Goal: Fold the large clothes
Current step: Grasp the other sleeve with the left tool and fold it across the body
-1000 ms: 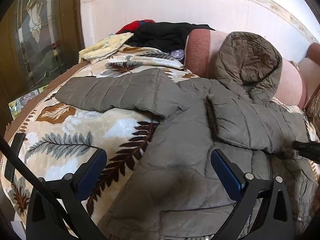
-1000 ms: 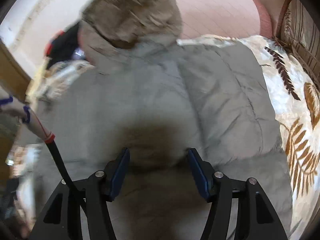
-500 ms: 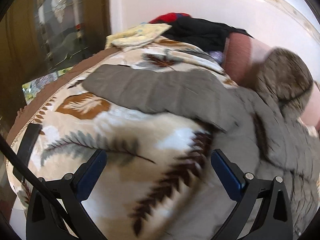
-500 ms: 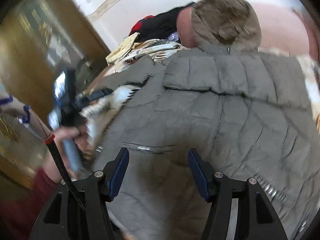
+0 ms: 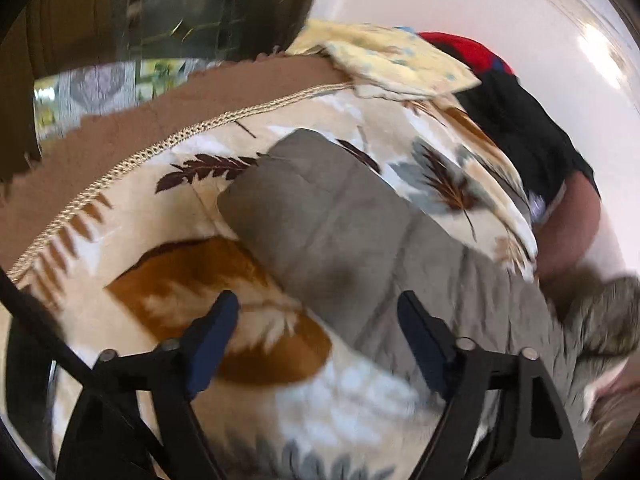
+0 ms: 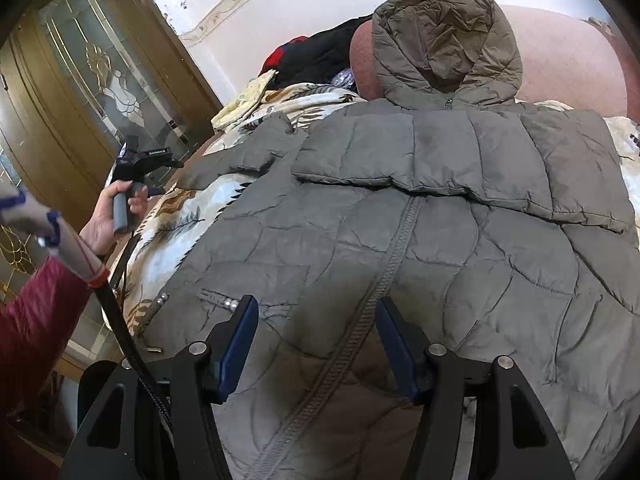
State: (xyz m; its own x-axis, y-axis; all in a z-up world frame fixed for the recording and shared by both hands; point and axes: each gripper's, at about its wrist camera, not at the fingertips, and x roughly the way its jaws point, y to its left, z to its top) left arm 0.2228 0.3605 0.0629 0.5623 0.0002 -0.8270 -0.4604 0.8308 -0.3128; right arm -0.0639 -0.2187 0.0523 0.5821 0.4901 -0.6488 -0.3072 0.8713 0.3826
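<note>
The grey padded jacket lies spread front-up on the leaf-print blanket of the bed, hood against the pink pillow. One sleeve stretches out sideways. The left hand-held gripper hovers at that sleeve's cuff, jaws closing, nothing gripped. The right hand-held gripper hangs open above the zip.

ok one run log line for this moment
left tool closing, empty, over outstretched sleeve | right tool open over jacket zipper | other sleeve folded across chest
</note>
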